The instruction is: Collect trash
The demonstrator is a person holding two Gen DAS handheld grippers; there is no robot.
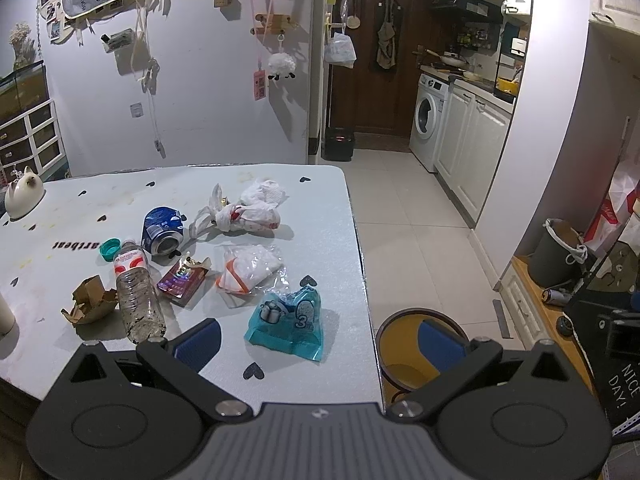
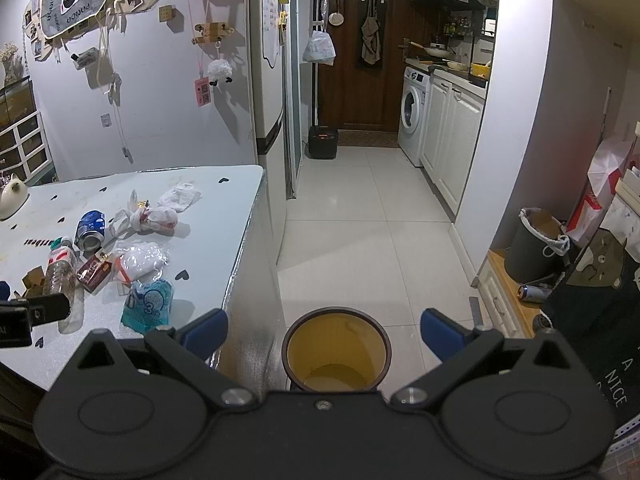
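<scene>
**Both hand-held grippers held wide above the table edge and the bin**

Your left hand-held gripper (image 1: 320, 340) is raised over the near right corner of the table (image 1: 328, 208), pointing forward and slightly down. Its 2 blue-padded fingers stand wide apart and hold nothing. The left finger (image 1: 198, 342) sits over the tabletop; the right finger (image 1: 440, 344) hangs past the table edge, in front of the yellow-lined bin (image 1: 400, 364) on the floor.

Your right hand-held gripper (image 2: 324, 334) is further right, off the table, and looks almost straight down the hallway. Its jaws are also spread wide and empty, with the bin (image 2: 336, 356) framed between them, just below.

The trash lies in a loose cluster on the table: a teal wrapper (image 1: 286, 320) nearest you, a clear packet of white material (image 1: 250, 270), a dark red packet (image 1: 182, 280), a clear plastic bottle (image 1: 138, 292) lying on its side, torn brown cardboard (image 1: 90, 300) touching it, a green cap (image 1: 110, 249), a crushed blue can (image 1: 164, 230), a knotted white bag (image 1: 244, 214) and a crumpled tissue (image 1: 266, 190) behind it.

The bin is partly hidden by the gripper body in both views, so its base cannot be seen. In the right wrist view the left gripper appears only as a dark piece cut off at the left edge. The print on the wrappers is too small to read.
</scene>
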